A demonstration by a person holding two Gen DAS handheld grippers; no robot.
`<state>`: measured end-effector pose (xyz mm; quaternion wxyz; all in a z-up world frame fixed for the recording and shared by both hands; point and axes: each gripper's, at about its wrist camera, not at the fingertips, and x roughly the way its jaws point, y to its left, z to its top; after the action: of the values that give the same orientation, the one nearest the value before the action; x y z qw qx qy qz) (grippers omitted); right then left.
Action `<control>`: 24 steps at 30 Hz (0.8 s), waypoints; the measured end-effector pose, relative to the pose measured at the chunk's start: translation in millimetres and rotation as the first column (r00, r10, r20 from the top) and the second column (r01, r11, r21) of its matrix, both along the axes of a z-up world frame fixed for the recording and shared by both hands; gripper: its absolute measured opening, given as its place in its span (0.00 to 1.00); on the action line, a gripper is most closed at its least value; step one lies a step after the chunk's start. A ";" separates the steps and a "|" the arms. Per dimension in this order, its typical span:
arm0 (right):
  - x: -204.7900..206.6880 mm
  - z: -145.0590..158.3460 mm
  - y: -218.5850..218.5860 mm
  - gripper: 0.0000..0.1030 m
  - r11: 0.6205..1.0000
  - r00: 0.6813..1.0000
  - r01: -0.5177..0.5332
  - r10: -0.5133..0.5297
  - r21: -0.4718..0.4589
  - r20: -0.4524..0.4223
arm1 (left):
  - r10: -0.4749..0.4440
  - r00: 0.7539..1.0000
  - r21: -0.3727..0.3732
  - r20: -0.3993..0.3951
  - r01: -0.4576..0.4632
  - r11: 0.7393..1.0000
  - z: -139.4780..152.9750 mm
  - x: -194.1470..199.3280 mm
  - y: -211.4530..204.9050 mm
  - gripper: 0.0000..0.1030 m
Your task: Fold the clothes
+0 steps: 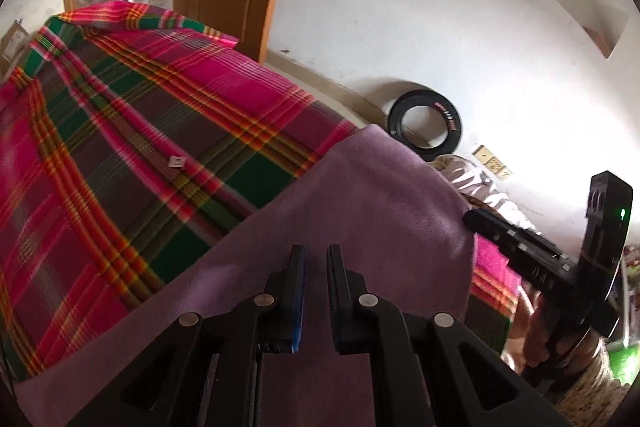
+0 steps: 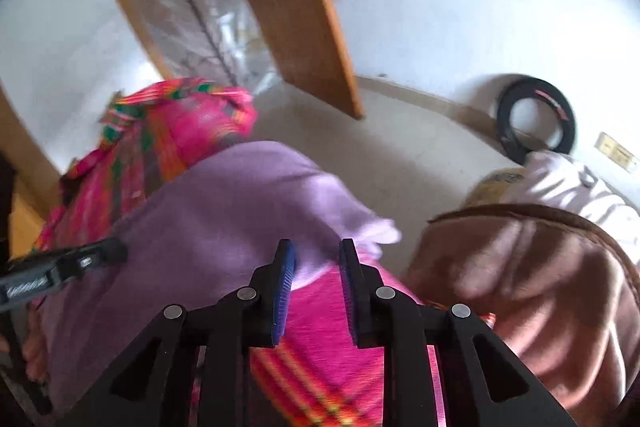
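Observation:
A purple cloth (image 1: 352,195) lies spread over a bed with a pink, green and orange plaid cover (image 1: 140,115). My left gripper (image 1: 318,255) hovers over the cloth, its jaws a narrow gap apart with only cloth showing beneath. The right gripper (image 1: 532,251) appears at the cloth's right edge in the left wrist view. In the right wrist view the purple cloth (image 2: 224,211) is bunched, and its pale corner lies just past my right gripper (image 2: 317,253), which is open and empty. The left gripper (image 2: 72,265) reaches over the cloth from the left.
A brown garment (image 2: 532,291) and a white cloth (image 2: 568,183) are piled to the right. A black tyre (image 2: 536,115) leans on the white wall, by a wooden door (image 2: 288,7). Bare floor (image 2: 400,155) lies beyond the bed. A hand (image 1: 540,331) holds the right gripper.

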<state>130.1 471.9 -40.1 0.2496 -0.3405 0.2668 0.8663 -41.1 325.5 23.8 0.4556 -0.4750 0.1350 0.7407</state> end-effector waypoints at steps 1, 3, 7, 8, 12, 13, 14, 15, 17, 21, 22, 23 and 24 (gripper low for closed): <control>0.9 1.5 1.6 0.24 1.000 1.000 0.010 -0.010 -0.002 -0.003 | 0.004 1.000 0.003 -0.011 -0.004 1.000 1.3 0.9 -1.5 0.10; -1.6 8.2 -4.8 0.24 0.999 1.000 0.003 -0.002 0.042 -0.006 | 0.010 0.999 0.010 -0.032 -0.010 1.000 3.8 2.3 -4.4 0.10; -22.6 17.1 -27.2 0.24 0.990 0.995 -0.095 0.097 0.103 -0.019 | 0.032 0.997 0.001 -0.063 -0.032 0.999 4.7 1.2 -8.2 0.10; -29.3 18.1 -32.5 0.24 0.987 0.993 -0.118 0.120 0.108 -0.018 | 0.040 0.997 -0.008 -0.072 -0.040 0.999 3.9 0.4 -9.3 0.10; -57.3 17.7 -49.3 0.24 0.973 0.980 -0.200 0.200 0.118 0.006 | 0.045 0.996 -0.012 -0.072 -0.046 0.999 -1.9 -5.1 -14.0 0.10; -64.8 16.1 -52.1 0.24 0.967 0.975 -0.220 0.219 0.124 0.028 | 0.046 0.997 -0.013 -0.068 -0.047 0.999 -3.7 -7.0 -14.3 0.10; -72.4 14.5 -54.9 0.24 0.962 0.970 -0.241 0.237 0.131 0.049 | 0.047 0.997 -0.012 -0.059 -0.047 0.999 -5.8 -9.4 -14.7 0.10; -79.2 12.9 -55.8 0.24 0.958 0.967 -0.251 0.242 0.138 0.076 | 0.049 0.998 -0.011 -0.050 -0.049 0.999 -7.8 -12.2 -15.3 0.10; -89.9 9.7 -54.2 0.24 0.956 0.965 -0.251 0.235 0.149 0.120 | 0.052 0.998 -0.003 -0.033 -0.052 0.999 -10.9 -16.7 -16.6 0.10; -97.7 6.7 -43.4 0.23 0.963 0.970 -0.225 0.208 0.147 0.123 | 0.049 0.998 0.001 -0.043 -0.049 0.999 -15.1 -20.1 -17.0 0.10; -98.1 6.1 -41.5 0.23 0.964 0.972 -0.220 0.203 0.148 0.122 | 0.047 0.998 0.003 -0.046 -0.047 0.999 -15.5 -19.9 -17.1 0.10; -98.0 5.6 -40.0 0.23 0.965 0.973 -0.214 0.197 0.151 0.120 | 0.048 0.998 0.004 -0.046 -0.048 0.999 -15.8 -20.0 -17.3 0.10; -99.2 5.1 -38.8 0.23 0.965 0.973 -0.213 0.195 0.153 0.122 | 0.049 0.998 0.005 -0.046 -0.049 0.999 -16.0 -20.2 -17.6 0.10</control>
<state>31.0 433.1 -35.0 0.2003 -0.3896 0.1439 0.8873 -61.3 308.0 7.8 0.4351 -0.4601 0.1321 0.7626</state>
